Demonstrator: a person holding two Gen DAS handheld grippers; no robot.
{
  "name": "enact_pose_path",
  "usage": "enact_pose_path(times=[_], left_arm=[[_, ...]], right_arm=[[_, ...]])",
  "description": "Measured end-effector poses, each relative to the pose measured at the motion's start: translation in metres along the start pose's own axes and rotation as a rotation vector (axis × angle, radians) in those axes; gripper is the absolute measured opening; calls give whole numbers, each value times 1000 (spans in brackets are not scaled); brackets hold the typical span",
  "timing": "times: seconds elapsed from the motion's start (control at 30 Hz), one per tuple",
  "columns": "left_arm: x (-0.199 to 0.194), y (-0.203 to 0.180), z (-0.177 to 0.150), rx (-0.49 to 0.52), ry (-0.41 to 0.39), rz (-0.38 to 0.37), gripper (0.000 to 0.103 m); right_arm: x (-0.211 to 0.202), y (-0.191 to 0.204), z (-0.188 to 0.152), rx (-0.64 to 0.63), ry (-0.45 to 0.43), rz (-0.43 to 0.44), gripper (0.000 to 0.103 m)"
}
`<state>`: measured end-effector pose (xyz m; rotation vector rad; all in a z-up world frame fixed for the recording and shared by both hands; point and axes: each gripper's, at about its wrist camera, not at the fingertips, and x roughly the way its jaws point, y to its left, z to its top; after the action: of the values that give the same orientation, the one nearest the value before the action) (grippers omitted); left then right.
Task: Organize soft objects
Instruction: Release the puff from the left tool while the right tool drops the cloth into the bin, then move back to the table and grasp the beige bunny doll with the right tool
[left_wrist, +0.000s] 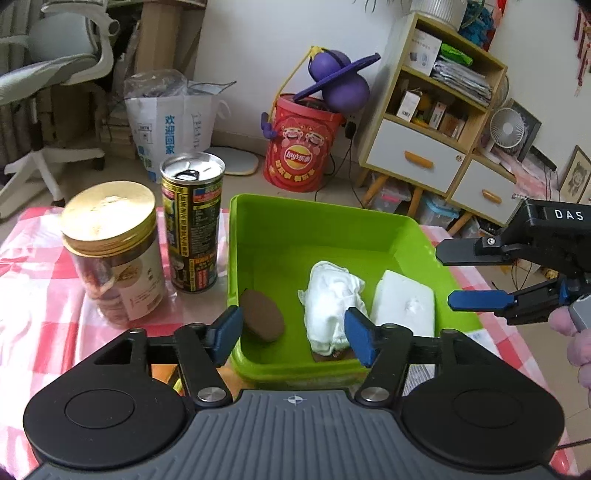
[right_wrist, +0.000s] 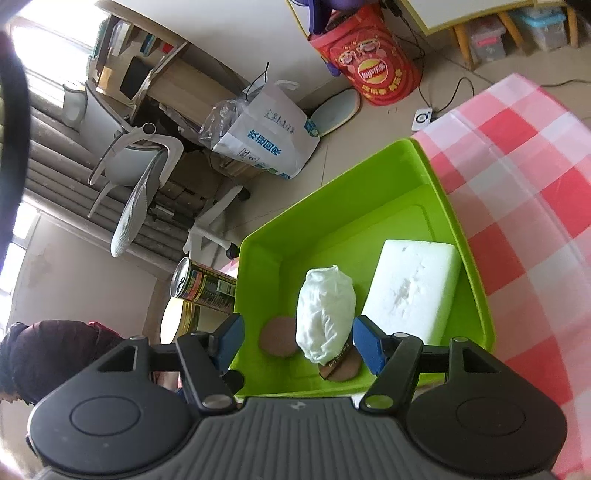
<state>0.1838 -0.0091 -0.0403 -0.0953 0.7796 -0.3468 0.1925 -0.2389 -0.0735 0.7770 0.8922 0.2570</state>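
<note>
A green plastic bin (left_wrist: 325, 225) (right_wrist: 332, 206) stands on the checked tablecloth. Inside it lie a crumpled white cloth bundle (left_wrist: 328, 299) (right_wrist: 325, 314), a white foam block (left_wrist: 404, 302) (right_wrist: 410, 288), a brown round pad (left_wrist: 264, 314) (right_wrist: 279, 336) and a second brown pad (right_wrist: 343, 367) partly under the cloth. My left gripper (left_wrist: 293, 334) is open and empty above the bin's near rim. My right gripper (right_wrist: 297, 341) is open and empty above the bin; in the left wrist view it (left_wrist: 445, 275) hovers at the bin's right side.
A gold-lidded clear jar (left_wrist: 110, 254) and a tall black-and-yellow can (left_wrist: 194, 221) (right_wrist: 205, 284) stand left of the bin. The red-and-white checked tablecloth (left_wrist: 33, 266) (right_wrist: 524, 192) covers the table. On the floor behind are a red Lay's bucket (left_wrist: 301, 144), a shelf unit (left_wrist: 436, 110) and an office chair (right_wrist: 140, 162).
</note>
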Motion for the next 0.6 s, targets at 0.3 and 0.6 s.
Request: enact_pose_path(times=[0.3, 0.6], left_arm=[[-51, 7, -17, -31, -12, -7, 83], [-88, 20, -39, -40, 32, 40, 92]], right_arm=[[-36, 26, -31, -50, -40, -15, 48], [-66, 51, -76, -138, -57, -86, 58]])
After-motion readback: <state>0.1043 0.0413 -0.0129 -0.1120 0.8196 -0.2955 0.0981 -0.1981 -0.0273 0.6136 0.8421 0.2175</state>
